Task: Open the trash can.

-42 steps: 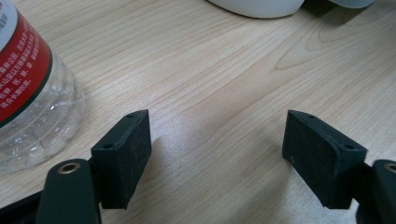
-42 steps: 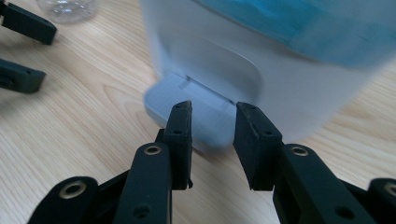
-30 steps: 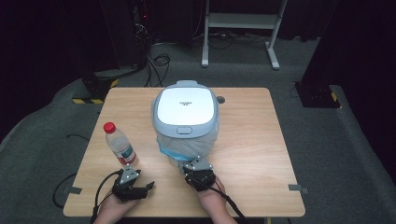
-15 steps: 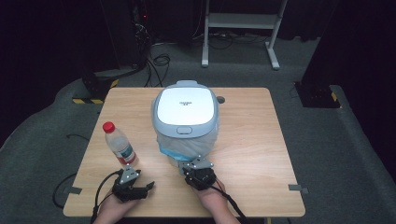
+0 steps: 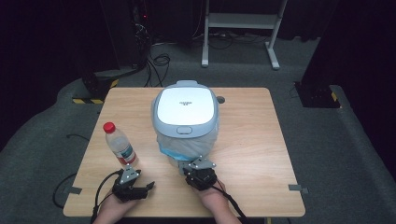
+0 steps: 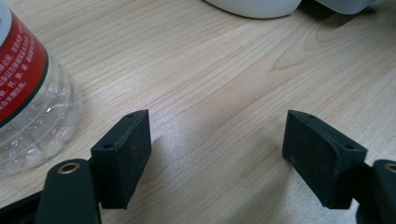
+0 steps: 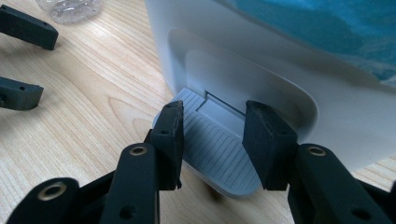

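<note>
Black foam pads on the right gripper (image 7: 212, 140) stood a little apart on either side of a ribbed grey tray (image 7: 219, 151) that jutted from the foot of the white appliance (image 5: 186, 115); the jaws flanked it closely, and whether they actually pressed its edges could not be told. In the high view the right gripper (image 5: 200, 173) sat at the appliance's 6 o'clock, at the near edge of the table (image 5: 252, 140). To do this step well, I judged, the jaws should close squarely on the tray's two side edges, stay level with the table, and draw straight back toward the person, since a twist could jam the tray in its slot. The tray's long axis ran from the appliance toward the gripper, its rounded free end pointing to 6 o'clock and its inner end tucked into the recess. The appliance itself stood at the table's centre, lid down, with blue-tinted plastic wrap (image 5: 180, 148) around its near side.

The left gripper (image 6: 217, 154) rested with jaws wide apart and empty over bare wood. A clear water bottle (image 5: 119, 145) with a red cap stood upright just beyond it at its 11 o'clock, apart from the jaws.
</note>
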`<state>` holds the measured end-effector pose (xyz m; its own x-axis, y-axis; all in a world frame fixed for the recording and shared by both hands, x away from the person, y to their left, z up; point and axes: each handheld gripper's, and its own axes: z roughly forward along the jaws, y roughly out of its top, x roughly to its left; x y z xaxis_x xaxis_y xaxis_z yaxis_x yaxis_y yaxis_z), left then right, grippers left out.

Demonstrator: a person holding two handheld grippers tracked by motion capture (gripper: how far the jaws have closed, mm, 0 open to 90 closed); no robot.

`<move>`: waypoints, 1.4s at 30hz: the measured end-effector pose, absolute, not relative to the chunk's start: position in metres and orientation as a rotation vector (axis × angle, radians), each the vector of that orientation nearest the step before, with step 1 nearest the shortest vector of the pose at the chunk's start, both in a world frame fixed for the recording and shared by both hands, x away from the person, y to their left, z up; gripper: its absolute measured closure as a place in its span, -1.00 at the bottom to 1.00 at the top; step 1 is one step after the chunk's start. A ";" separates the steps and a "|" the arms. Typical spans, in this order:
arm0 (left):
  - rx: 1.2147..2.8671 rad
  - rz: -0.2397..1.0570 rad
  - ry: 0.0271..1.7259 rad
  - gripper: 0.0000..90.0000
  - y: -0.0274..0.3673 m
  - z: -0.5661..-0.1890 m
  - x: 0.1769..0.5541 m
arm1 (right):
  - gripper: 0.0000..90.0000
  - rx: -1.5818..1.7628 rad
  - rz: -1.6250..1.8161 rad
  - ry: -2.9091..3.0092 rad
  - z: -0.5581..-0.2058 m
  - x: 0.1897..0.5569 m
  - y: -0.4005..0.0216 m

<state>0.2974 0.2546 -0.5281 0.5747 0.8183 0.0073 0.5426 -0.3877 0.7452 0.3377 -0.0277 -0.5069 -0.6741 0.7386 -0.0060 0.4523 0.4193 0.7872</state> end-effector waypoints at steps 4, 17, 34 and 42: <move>2.090 0.492 1.081 -0.47 0.255 -0.528 0.297 | 0.29 1.026 1.134 2.323 -0.508 0.337 -0.028; 2.090 0.491 1.079 -0.47 0.254 -0.528 0.297 | 0.30 1.013 1.100 2.334 -0.511 0.337 -0.026; 2.098 0.456 1.047 -0.52 0.257 -0.528 0.295 | 0.31 1.045 1.072 2.398 -0.516 0.345 -0.025; 2.122 0.458 1.053 -0.57 0.270 -0.527 0.291 | 0.31 1.048 1.074 2.387 -0.516 0.344 -0.025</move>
<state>0.2911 0.2699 -0.5265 0.6047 0.7965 0.0005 0.5438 -0.4133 0.7304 0.3437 -0.0251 -0.5162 -0.6793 0.7338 0.0083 0.4930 0.4480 0.7458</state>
